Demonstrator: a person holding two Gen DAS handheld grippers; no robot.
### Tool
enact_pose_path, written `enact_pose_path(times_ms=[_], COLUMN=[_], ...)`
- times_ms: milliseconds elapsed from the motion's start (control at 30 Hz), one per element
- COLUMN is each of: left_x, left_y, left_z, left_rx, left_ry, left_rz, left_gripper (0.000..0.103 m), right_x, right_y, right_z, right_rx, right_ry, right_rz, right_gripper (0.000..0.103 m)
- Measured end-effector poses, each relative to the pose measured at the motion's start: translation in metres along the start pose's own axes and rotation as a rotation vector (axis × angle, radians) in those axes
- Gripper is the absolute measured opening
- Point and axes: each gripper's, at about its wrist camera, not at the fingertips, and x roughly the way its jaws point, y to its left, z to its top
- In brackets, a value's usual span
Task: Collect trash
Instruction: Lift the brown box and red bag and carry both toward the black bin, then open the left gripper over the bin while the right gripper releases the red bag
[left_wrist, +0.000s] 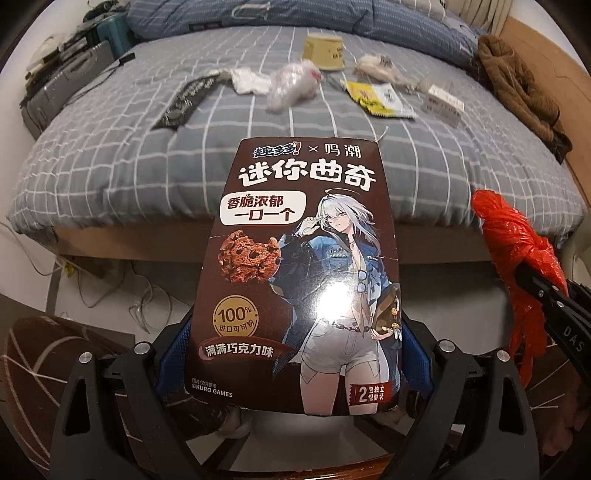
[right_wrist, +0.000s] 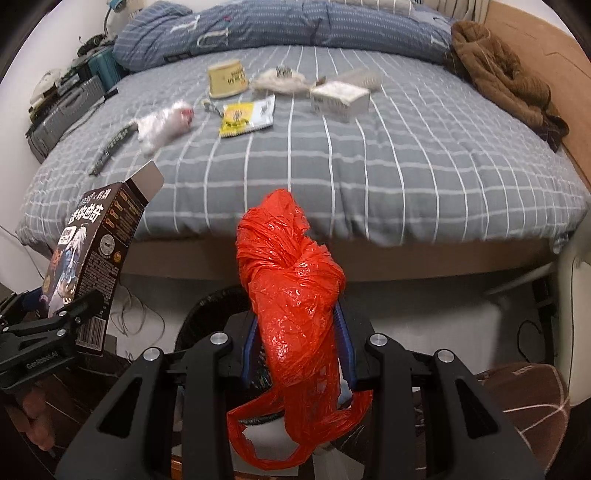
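Left tool (left_wrist: 295, 354) clamped on cookie box (left_wrist: 295, 258); right tool (right_wrist: 299, 339) clamped on red bag (right_wrist: 291, 280) — both before the bed (right_wrist: 369, 166).

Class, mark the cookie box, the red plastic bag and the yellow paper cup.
cookie box (left_wrist: 295, 258), left wrist view, front panel.
red plastic bag (right_wrist: 291, 280), right wrist view, knotted middle.
yellow paper cup (right_wrist: 226, 79), right wrist view, side wall.

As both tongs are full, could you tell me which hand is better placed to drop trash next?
Probably right: the black bin sits just beyond its red plastic bag; the left's cookie box hangs aside.
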Motion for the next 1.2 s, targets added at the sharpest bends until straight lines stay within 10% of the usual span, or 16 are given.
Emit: enact_pose_path(times_ms=[1200], left_x=[0.181], left_y=[-0.076], left_z=[-0.047], left_rx=[0.175], left_ry=[0.325], left_rz=[-0.078], left_gripper=[0.090], right_x=[0.141], right_y=[-0.050], right_z=[-0.058], right_rx=[0.056], right_ry=[0.281], right_rz=[-0.063], right_gripper=[0.033])
